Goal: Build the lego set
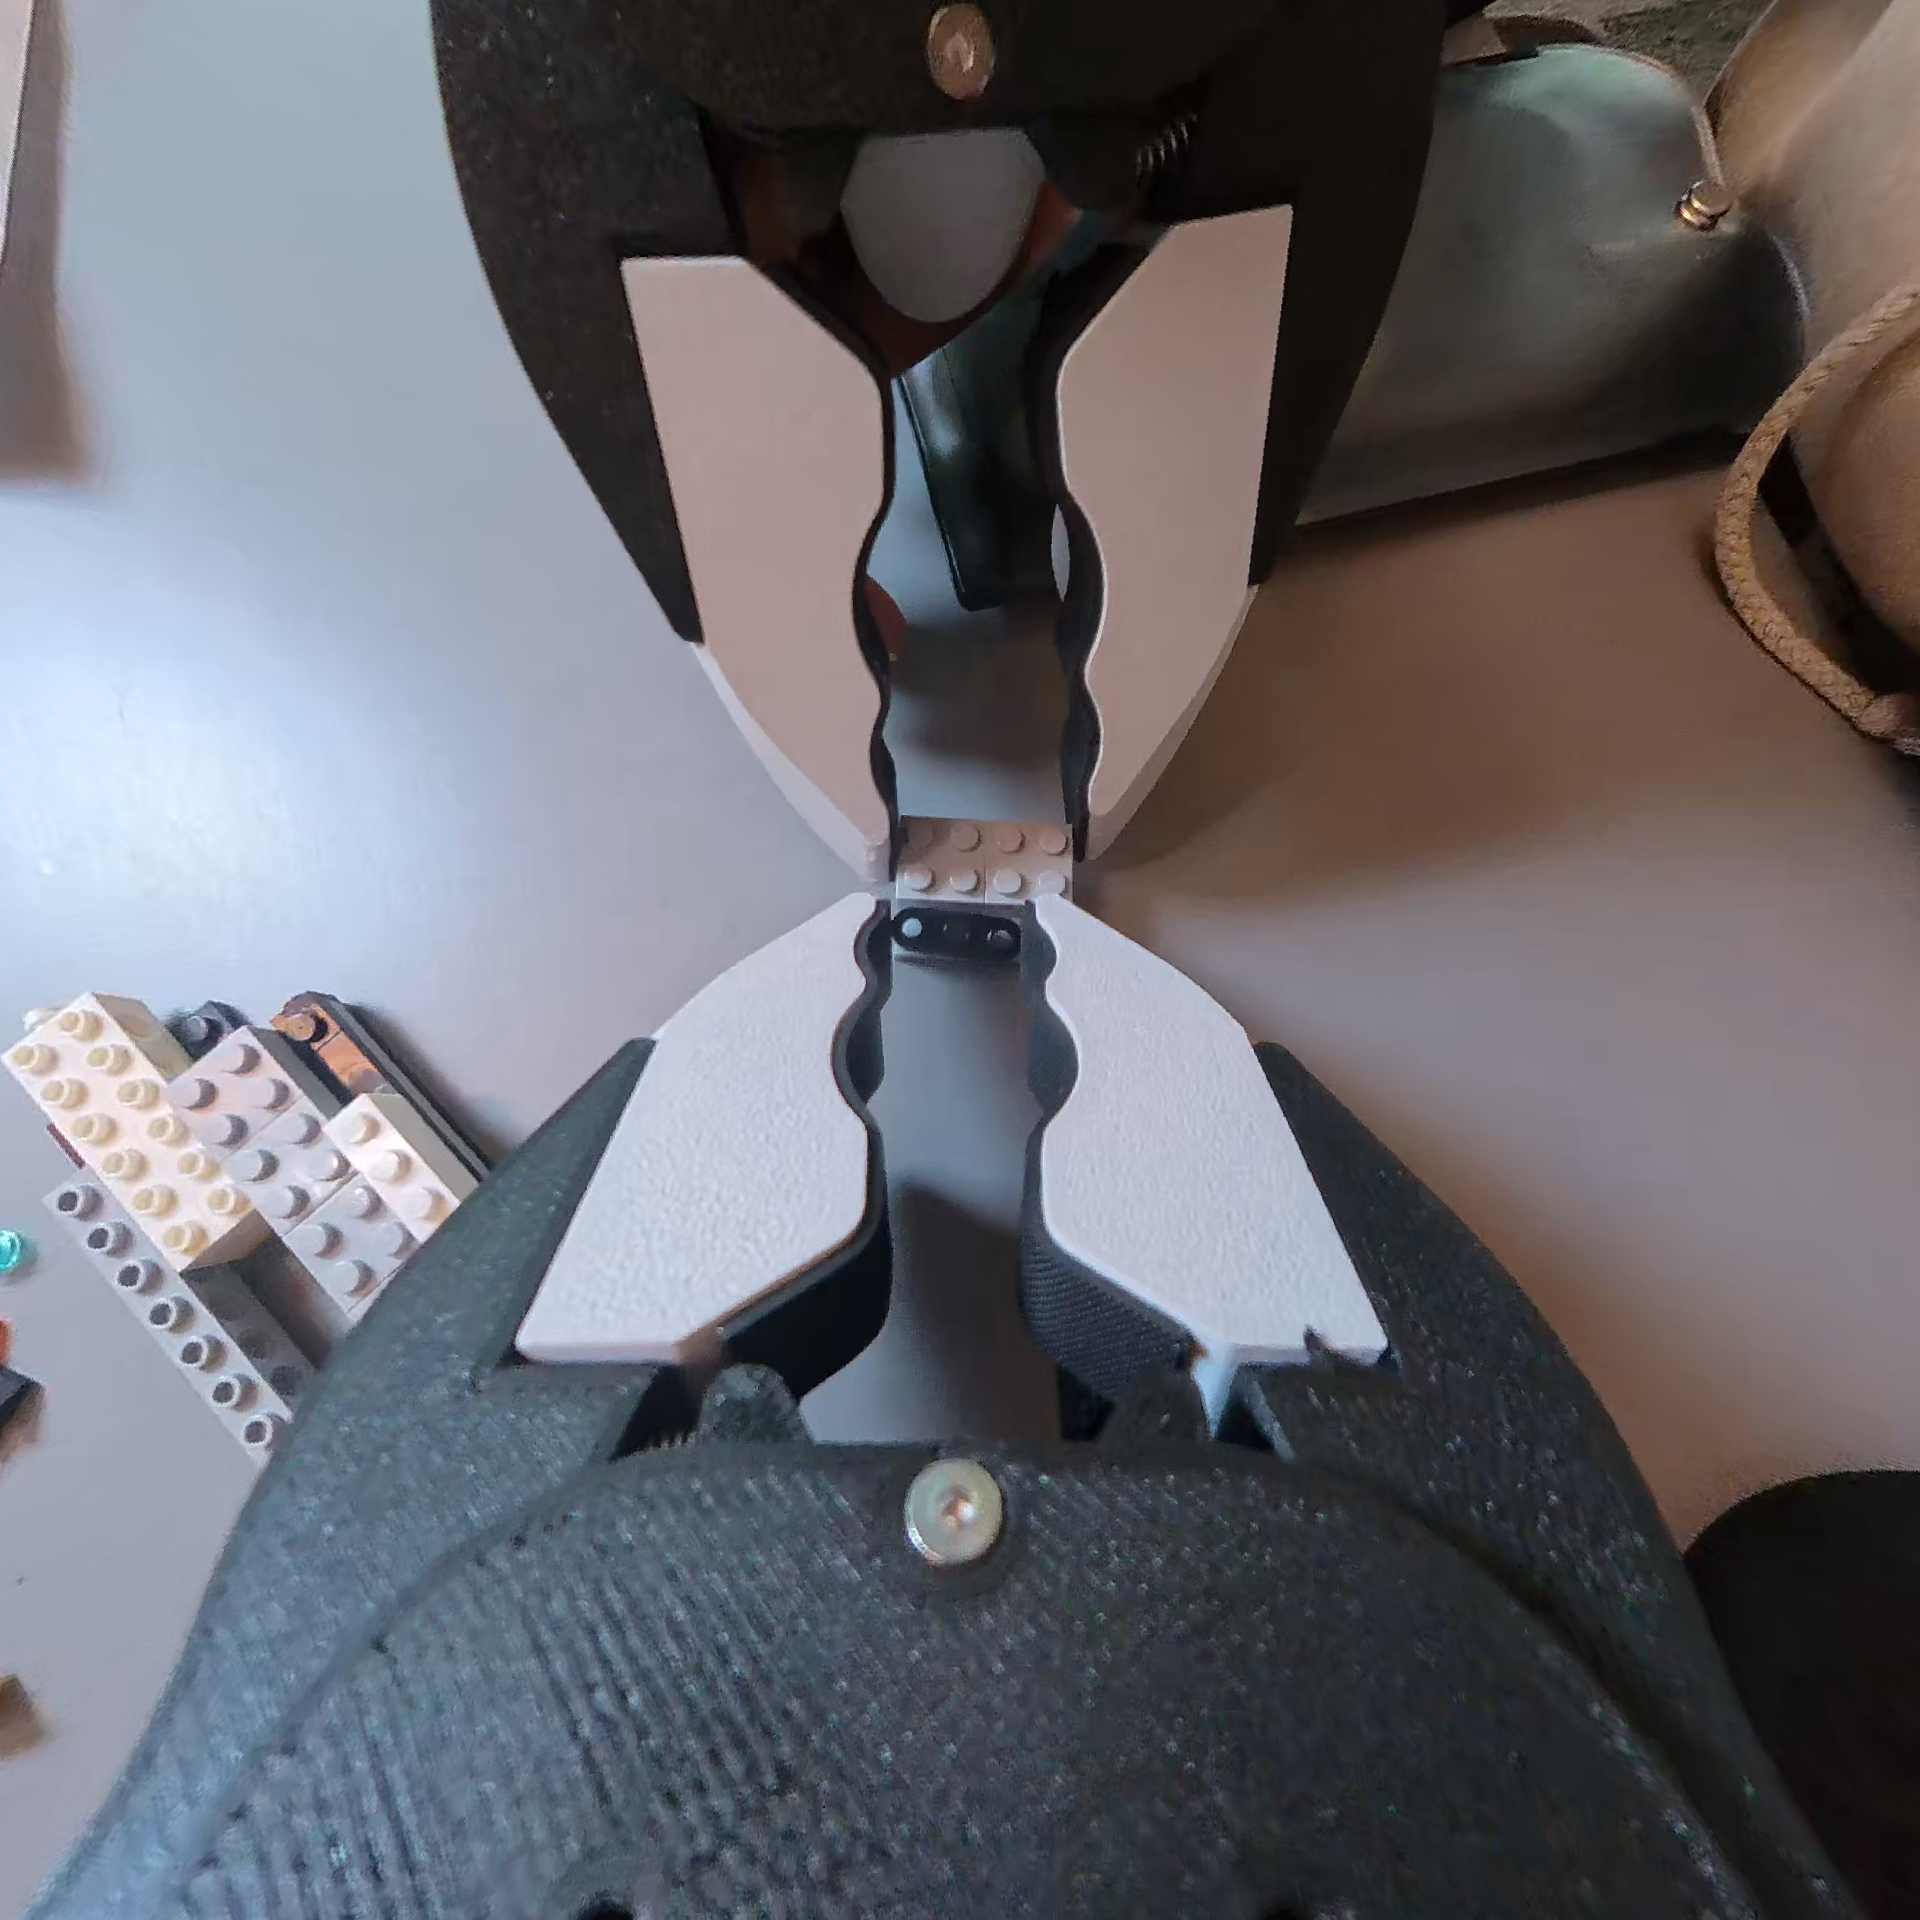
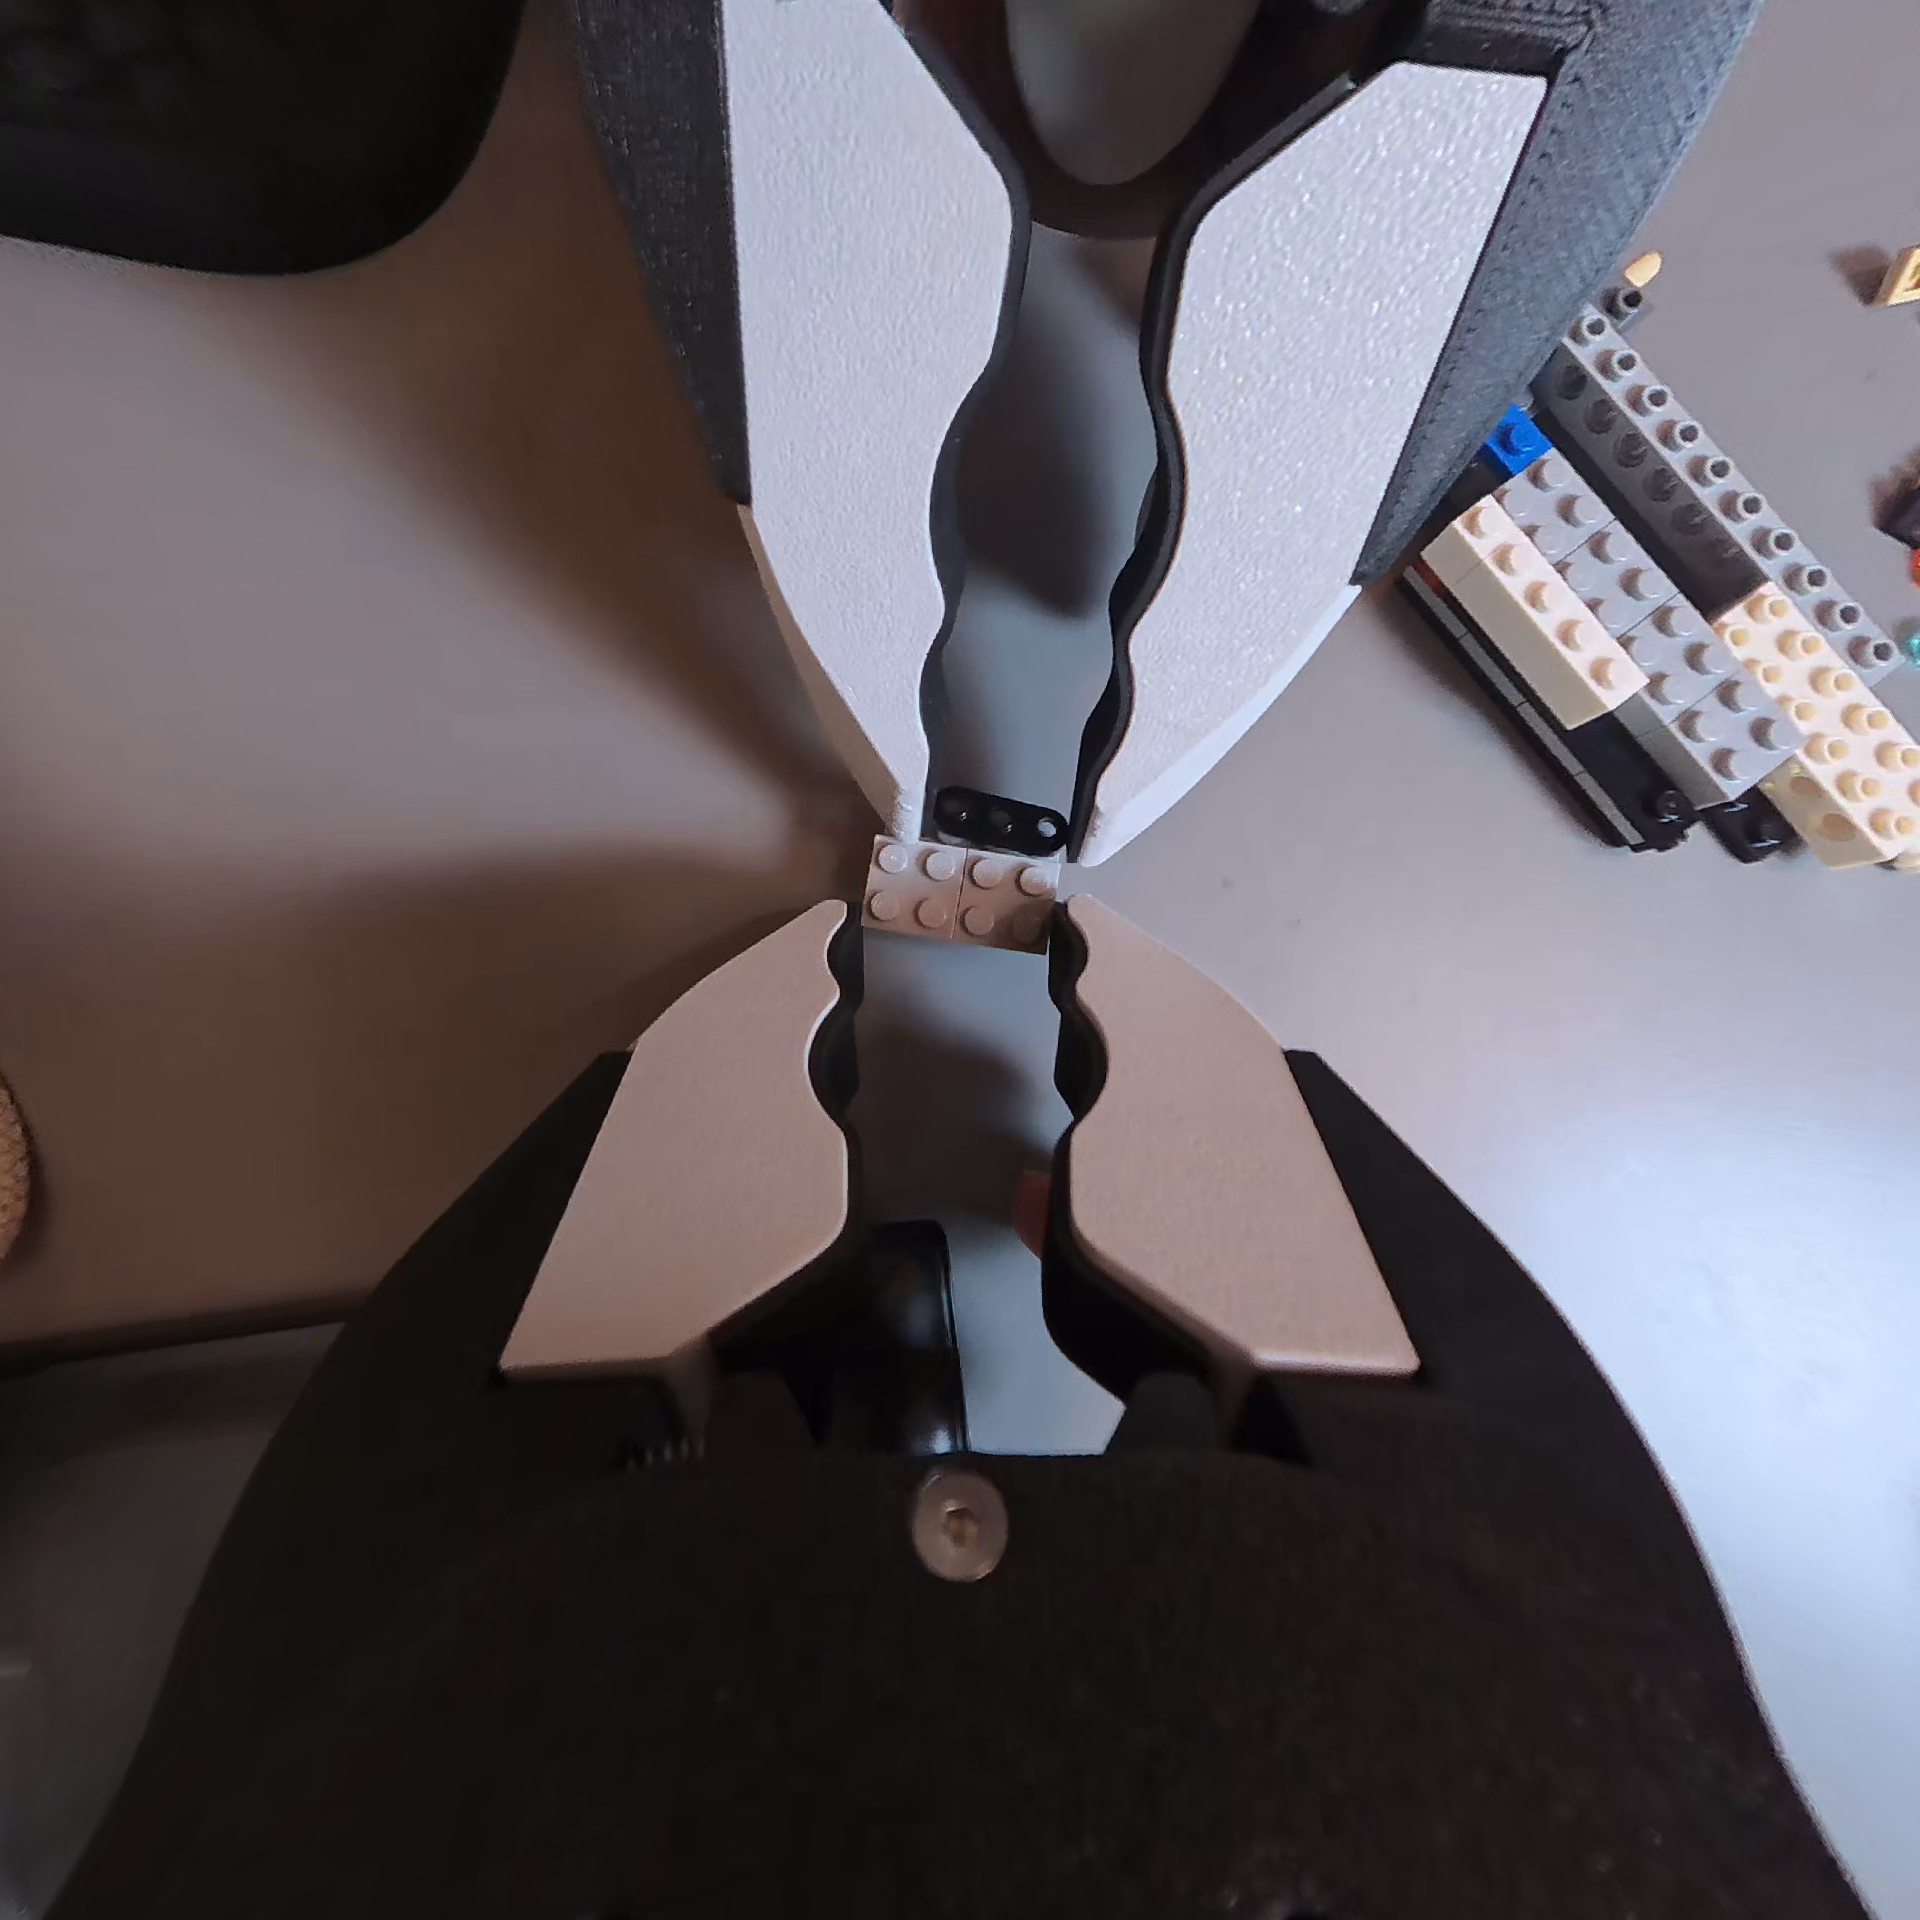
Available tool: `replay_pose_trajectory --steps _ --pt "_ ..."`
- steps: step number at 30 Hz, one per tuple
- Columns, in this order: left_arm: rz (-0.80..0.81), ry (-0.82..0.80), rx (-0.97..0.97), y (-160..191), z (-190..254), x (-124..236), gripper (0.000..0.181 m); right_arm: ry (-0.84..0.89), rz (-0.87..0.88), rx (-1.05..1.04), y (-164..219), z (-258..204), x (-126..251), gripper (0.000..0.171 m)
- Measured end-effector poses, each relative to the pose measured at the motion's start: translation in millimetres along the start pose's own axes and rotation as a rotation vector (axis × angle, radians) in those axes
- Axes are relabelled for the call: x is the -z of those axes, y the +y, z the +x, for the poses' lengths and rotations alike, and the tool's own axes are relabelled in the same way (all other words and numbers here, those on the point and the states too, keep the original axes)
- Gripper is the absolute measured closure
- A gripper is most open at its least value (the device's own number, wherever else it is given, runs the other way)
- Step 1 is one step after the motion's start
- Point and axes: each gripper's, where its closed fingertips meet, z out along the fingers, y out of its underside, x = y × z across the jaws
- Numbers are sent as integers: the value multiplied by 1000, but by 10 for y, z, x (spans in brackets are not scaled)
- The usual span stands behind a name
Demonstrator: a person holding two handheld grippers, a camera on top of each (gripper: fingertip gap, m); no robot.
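My left gripper (image 1: pixel 956 923) is shut on a small black plate with holes (image 1: pixel 956 933). My right gripper (image 2: pixel 956 920) is shut on a light grey studded plate made of two square halves (image 2: pixel 961 894). The two grippers meet tip to tip above the grey table. The black plate sits against the edge of the grey plate (image 1: pixel 982 860), slightly under it. In the right wrist view the left gripper (image 2: pixel 1000 823) comes in from the top with the black plate (image 2: pixel 997 816). In the left wrist view the right gripper (image 1: pixel 982 844) comes in from the top.
A partly built model of cream, grey and black bricks (image 1: pixel 208 1164) lies on the table to my left, also in the right wrist view (image 2: pixel 1662 644). Small loose pieces lie past it (image 1: pixel 10 1247) (image 2: pixel 1907 281). A bag with a rope handle (image 1: pixel 1787 540) stands beyond.
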Motion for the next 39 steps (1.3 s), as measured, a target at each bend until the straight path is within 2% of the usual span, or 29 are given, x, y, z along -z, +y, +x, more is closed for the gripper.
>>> replay_pose_trajectory --steps 19,23,27,30,39 --pt "69 60 49 -30 36 -33 154 -4 -17 18 37 -5 10 137" --pt "83 60 47 -52 37 -2 148 -6 -15 18 37 -3 11 137" --pt "51 22 37 -7 1 82 147 -7 -15 21 38 -3 12 137" --pt "5 3 20 70 28 145 156 -14 -7 20 34 -3 13 137" --pt "-9 13 -14 101 113 11 156 -28 4 26 32 -5 17 137"
